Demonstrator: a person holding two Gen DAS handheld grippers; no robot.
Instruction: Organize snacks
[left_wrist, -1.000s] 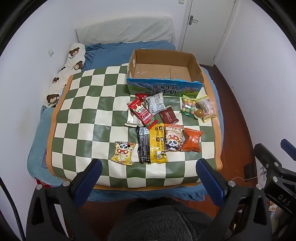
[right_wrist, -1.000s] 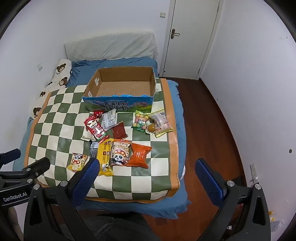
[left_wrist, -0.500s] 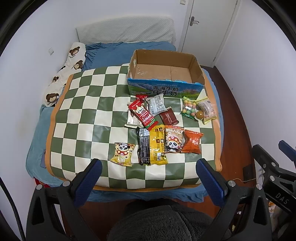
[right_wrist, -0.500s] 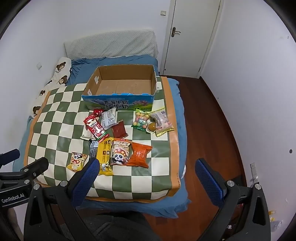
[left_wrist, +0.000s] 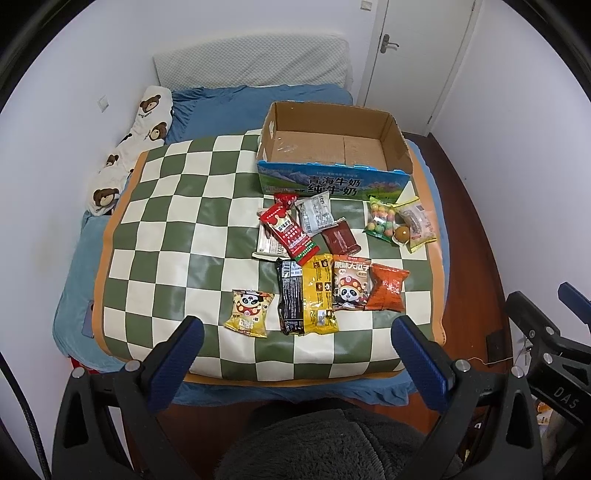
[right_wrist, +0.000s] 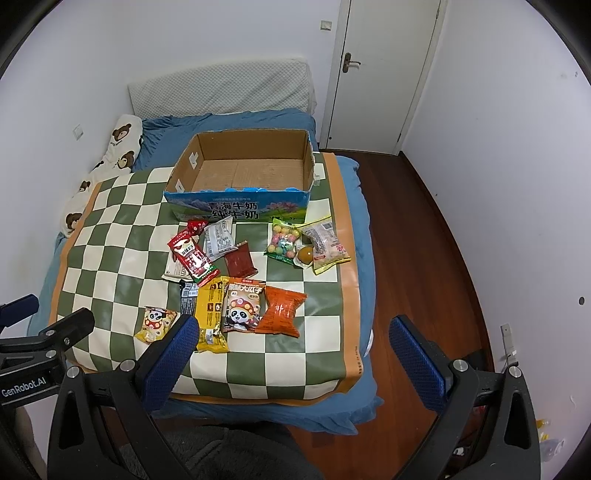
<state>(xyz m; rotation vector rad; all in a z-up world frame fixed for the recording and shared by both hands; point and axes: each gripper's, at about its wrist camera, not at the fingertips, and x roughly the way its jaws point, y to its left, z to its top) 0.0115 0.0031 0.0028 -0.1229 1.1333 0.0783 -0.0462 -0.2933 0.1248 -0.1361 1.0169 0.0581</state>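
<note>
I hold both tongs spread apart and empty, left tongs (left_wrist: 295, 350) and right tongs (right_wrist: 293, 350), back from the bed. The snacks (left_wrist: 332, 266) lie scattered on the checkered mat (left_wrist: 177, 229) before the empty box (left_wrist: 332, 155) (nothing packed yet); next I must reach down for a nearby packet.

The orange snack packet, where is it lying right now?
In both views the orange snack packet lies on the checkered mat, just right of the panda packet, toward the mat's right edge.
</note>
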